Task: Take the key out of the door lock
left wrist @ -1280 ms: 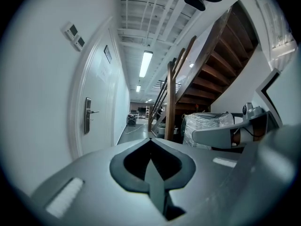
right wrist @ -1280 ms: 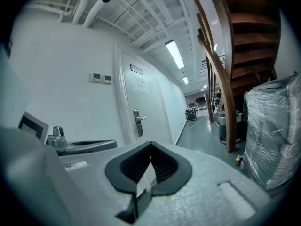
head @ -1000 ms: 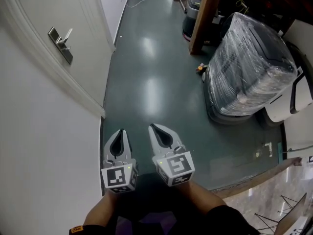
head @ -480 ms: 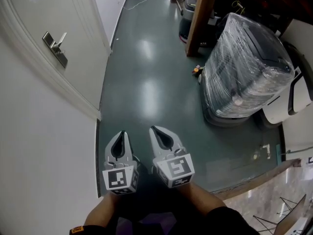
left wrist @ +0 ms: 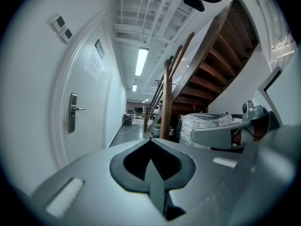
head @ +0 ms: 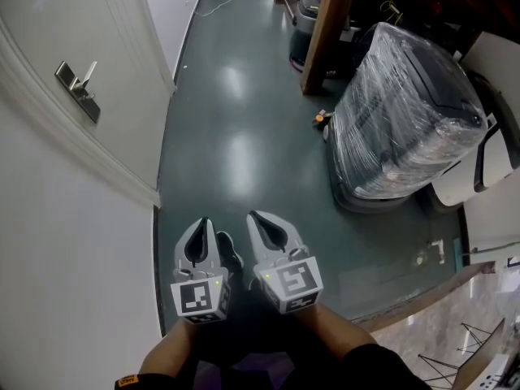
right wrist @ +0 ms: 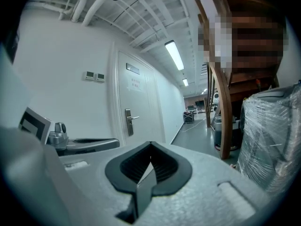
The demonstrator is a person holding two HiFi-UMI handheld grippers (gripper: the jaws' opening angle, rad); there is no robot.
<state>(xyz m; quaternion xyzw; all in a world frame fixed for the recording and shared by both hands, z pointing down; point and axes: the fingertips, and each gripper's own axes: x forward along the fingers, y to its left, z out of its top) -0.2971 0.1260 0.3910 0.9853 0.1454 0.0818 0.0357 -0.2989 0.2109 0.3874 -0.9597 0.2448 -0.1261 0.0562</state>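
One lock plate (head: 79, 94) with its lever handle (head: 88, 73) sits on the white door (head: 114, 23) in the upper left of the head view. Any key in it is too small to make out. Your left gripper view shows that plate at middle left, and your right gripper view shows it just left of centre. Both of your tools hang at the bottom centre of the head view, side by side over the dark green floor (head: 236, 153) and well apart from the lock. Your left gripper (head: 202, 223) has its jaws pressed together with nothing between them. Your right gripper (head: 255, 217) is clenched and empty too. In the upper right stand a wooden post (head: 323, 31) and a plastic-wrapped machine (head: 406, 120).
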